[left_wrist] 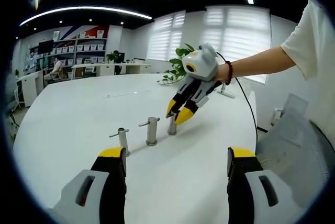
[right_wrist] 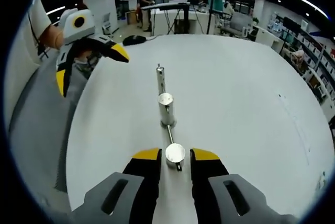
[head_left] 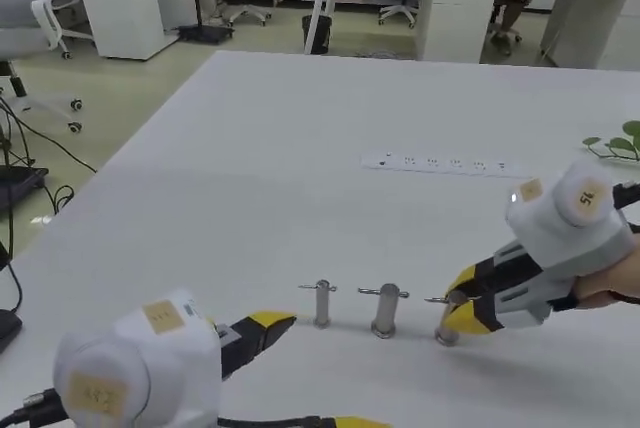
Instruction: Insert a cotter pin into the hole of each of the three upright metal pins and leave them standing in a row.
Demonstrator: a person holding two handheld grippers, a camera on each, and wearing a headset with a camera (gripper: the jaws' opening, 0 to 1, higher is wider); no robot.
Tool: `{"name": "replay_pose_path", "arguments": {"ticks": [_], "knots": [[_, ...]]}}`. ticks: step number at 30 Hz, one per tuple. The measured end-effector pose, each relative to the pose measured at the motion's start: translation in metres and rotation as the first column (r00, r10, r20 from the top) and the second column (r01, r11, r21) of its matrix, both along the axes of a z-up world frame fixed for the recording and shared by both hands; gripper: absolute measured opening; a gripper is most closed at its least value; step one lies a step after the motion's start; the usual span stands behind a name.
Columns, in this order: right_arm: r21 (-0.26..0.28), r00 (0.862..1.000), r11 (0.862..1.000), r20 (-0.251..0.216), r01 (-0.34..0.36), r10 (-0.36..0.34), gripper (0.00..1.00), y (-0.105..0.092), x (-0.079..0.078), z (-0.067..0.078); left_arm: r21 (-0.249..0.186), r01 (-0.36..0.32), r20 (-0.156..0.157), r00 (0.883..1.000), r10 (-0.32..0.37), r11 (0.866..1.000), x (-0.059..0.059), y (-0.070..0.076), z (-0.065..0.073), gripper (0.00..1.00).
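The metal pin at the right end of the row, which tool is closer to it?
Right. The right tool has its jaws around that pin; the left tool sits open near the row's other end.

right tongs (head_left: 457, 302) around rightmost pin (head_left: 446, 334); left tongs (head_left: 315, 371) parted

I count three upright pins (left_wrist: 123, 139) (left_wrist: 152, 130) (left_wrist: 172, 124), three cotter pins (head_left: 318, 288) (head_left: 368, 291) (head_left: 435, 300), two grippers of mine, the left gripper (left_wrist: 177, 153) and the right gripper (head_left: 456, 302), one power strip (head_left: 440, 163), one plant (head_left: 620, 143) and one table (head_left: 250, 148).
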State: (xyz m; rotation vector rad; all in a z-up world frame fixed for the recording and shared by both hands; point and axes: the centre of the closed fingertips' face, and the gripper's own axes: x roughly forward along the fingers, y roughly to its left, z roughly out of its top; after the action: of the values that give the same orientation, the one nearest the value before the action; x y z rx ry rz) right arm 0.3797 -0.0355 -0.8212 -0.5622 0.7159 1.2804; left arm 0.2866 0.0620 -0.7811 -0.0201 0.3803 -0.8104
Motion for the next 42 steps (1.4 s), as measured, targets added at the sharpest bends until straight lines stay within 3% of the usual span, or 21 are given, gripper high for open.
{"name": "replay_pose_path", "arguments": {"ticks": [4,8,11,14,17,20,23,27,30,34,37,42], "knots": [[0.023,0.998,0.998,-0.008,0.060,-0.059,0.32,-0.004,-0.003,0.007,0.010,-0.008,-0.002,1.000,0.008,1.000,0.000,0.004,0.003,0.80],[0.055,0.991,0.990,-0.009,0.131,-0.131,0.44,-0.007,-0.007,0.016,0.024,-0.024,-0.012,1.000,0.025,0.999,0.000,0.011,0.005,0.80],[0.081,0.985,0.981,-0.010,0.175,-0.175,0.46,-0.010,-0.012,0.025,0.021,-0.054,-0.012,0.998,0.054,0.998,0.003,0.017,0.009,0.81],[0.110,0.971,0.965,-0.010,0.238,-0.238,0.53,-0.013,-0.016,0.033,0.027,-0.080,-0.013,0.997,0.080,0.996,0.006,0.025,0.011,0.81],[0.151,0.943,0.931,-0.064,0.333,-0.327,0.58,-0.016,-0.023,0.041,0.055,-0.109,-0.012,0.994,0.110,0.993,0.009,0.034,0.012,0.81],[0.176,0.937,0.920,-0.060,0.349,-0.344,0.65,-0.018,-0.031,0.044,0.049,-0.134,-0.009,0.991,0.135,0.990,0.011,0.040,0.016,0.81],[0.219,0.909,0.882,-0.084,0.417,-0.409,0.67,-0.023,-0.036,0.048,0.054,-0.156,-0.009,0.988,0.157,0.986,0.012,0.046,0.019,0.82],[0.205,0.904,0.882,-0.042,0.424,-0.425,0.70,-0.033,-0.045,0.048,0.041,-0.177,-0.013,0.984,0.178,0.983,0.011,0.050,0.023,0.85],[0.230,0.887,0.859,-0.051,0.457,-0.459,0.74,-0.040,-0.051,0.051,0.046,-0.188,-0.010,0.982,0.188,0.981,0.010,0.053,0.024,0.86],[0.229,0.875,0.849,-0.024,0.476,-0.484,0.80,-0.047,-0.060,0.048,0.046,-0.190,-0.029,0.981,0.192,0.981,0.008,0.053,0.021,0.92],[0.250,0.861,0.828,-0.057,0.502,-0.505,0.84,-0.047,-0.066,0.048,0.067,-0.188,-0.025,0.982,0.190,0.980,0.007,0.054,0.020,0.94],[0.260,0.855,0.821,-0.032,0.508,-0.518,0.94,-0.048,-0.072,0.049,0.065,-0.191,-0.015,0.981,0.192,0.979,0.004,0.052,0.021,0.99]]}}
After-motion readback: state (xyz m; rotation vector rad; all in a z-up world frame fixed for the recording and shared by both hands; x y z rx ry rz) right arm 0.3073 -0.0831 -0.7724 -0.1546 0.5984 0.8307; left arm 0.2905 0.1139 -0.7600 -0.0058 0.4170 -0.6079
